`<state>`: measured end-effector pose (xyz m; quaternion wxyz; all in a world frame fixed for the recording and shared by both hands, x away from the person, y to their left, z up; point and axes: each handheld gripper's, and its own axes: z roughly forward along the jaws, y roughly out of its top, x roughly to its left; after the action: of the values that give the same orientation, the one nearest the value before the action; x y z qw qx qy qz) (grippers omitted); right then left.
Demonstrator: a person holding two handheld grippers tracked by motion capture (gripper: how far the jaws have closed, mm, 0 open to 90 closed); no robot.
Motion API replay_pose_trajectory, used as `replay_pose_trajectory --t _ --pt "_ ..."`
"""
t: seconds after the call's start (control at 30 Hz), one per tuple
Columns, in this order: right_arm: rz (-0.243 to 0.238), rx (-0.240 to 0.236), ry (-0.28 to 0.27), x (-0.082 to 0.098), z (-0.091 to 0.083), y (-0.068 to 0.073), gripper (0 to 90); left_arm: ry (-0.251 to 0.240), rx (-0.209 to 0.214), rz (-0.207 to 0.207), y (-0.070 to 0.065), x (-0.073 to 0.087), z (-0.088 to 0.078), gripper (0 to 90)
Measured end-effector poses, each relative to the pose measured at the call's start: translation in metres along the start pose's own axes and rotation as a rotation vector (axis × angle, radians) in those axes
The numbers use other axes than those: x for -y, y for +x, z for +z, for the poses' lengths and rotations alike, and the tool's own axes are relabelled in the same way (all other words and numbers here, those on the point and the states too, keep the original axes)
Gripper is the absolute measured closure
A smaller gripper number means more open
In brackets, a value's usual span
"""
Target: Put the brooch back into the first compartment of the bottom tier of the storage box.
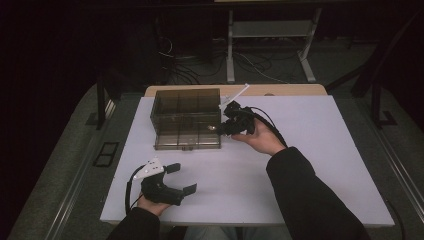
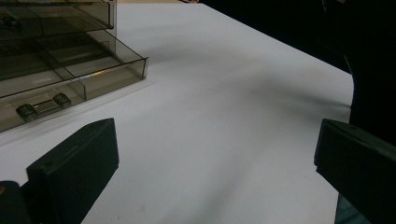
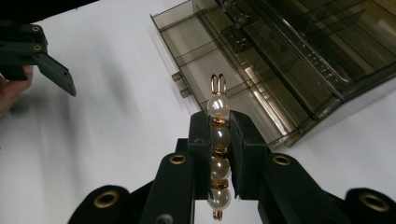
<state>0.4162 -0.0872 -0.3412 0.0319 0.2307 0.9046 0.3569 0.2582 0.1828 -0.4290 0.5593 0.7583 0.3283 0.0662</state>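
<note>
A smoky see-through drawer box (image 1: 186, 117) stands at the back middle of the white table (image 1: 310, 150). Its lowest drawer (image 3: 205, 56) is pulled out; the drawer's handle (image 2: 42, 106) faces the left gripper view. My right gripper (image 3: 219, 122) is shut on a gold hair clip set with a row of pearls (image 3: 218, 140), held lengthwise between the jaws. In the high view the right gripper (image 1: 221, 129) hovers at the box's right front corner. My left gripper (image 1: 183, 178) rests near the table's front left, jaws wide apart with nothing between them (image 2: 215, 154).
The left gripper (image 3: 42, 56) and its hand sit at the upper left of the right gripper view. Behind the table lie floor cables (image 1: 250, 65) and a metal stand's legs (image 1: 230, 50). A wooden edge (image 1: 290, 90) runs along the table's back.
</note>
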Motion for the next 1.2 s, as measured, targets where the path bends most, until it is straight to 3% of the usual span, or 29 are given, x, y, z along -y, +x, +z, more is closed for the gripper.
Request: replay_pose_trajectory --t 0.83,1.2 --pt "-0.041 -0.043 0.017 -0.026 0.038 0.014 78.9 0.000 0.002 0.003 0.000 0.000 0.000 0.0" --pt "-0.043 -0.073 -0.001 -0.036 0.059 0.017 78.9 -0.004 0.003 -0.002 0.000 0.000 0.000 0.0"
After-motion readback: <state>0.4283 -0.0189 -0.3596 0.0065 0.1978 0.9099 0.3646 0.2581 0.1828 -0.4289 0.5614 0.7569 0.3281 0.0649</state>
